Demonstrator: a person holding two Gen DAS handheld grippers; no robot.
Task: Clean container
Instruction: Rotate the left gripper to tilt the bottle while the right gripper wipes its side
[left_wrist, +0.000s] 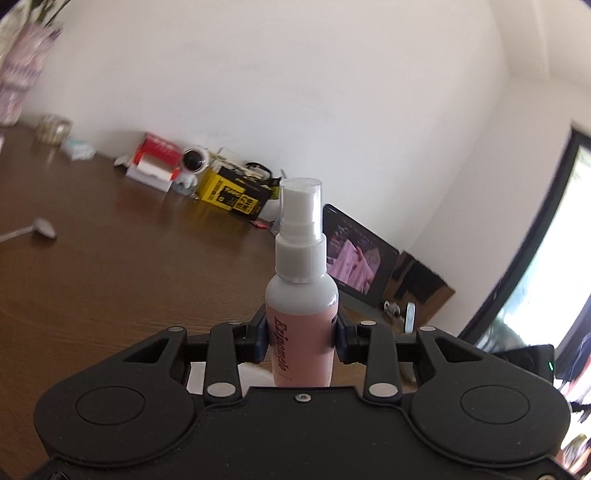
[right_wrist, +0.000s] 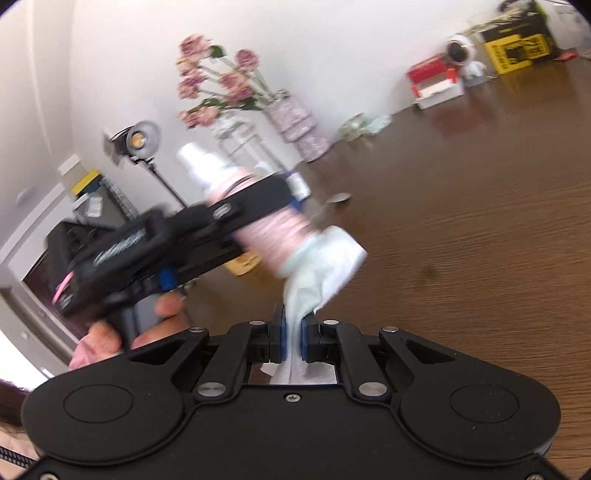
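Note:
My left gripper (left_wrist: 301, 339) is shut on a small spray bottle (left_wrist: 301, 295) with a pink label, white pump and clear cap, held above the brown wooden table (left_wrist: 110, 288). In the right wrist view the same bottle (right_wrist: 273, 232) lies tilted in the left gripper (right_wrist: 255, 199), its base toward me. My right gripper (right_wrist: 293, 332) is shut on a white wipe (right_wrist: 325, 266), and the wipe's free end is pressed against the bottle's base. The view is blurred by motion.
Along the wall stand a yellow-black box (left_wrist: 232, 195), a red-white box (left_wrist: 155, 162) and a small round camera (left_wrist: 194, 160). A tablet (left_wrist: 358, 254) leans at the right. A spoon (left_wrist: 40, 229) lies at the left. A flower vase (right_wrist: 295, 122) stands at the far end.

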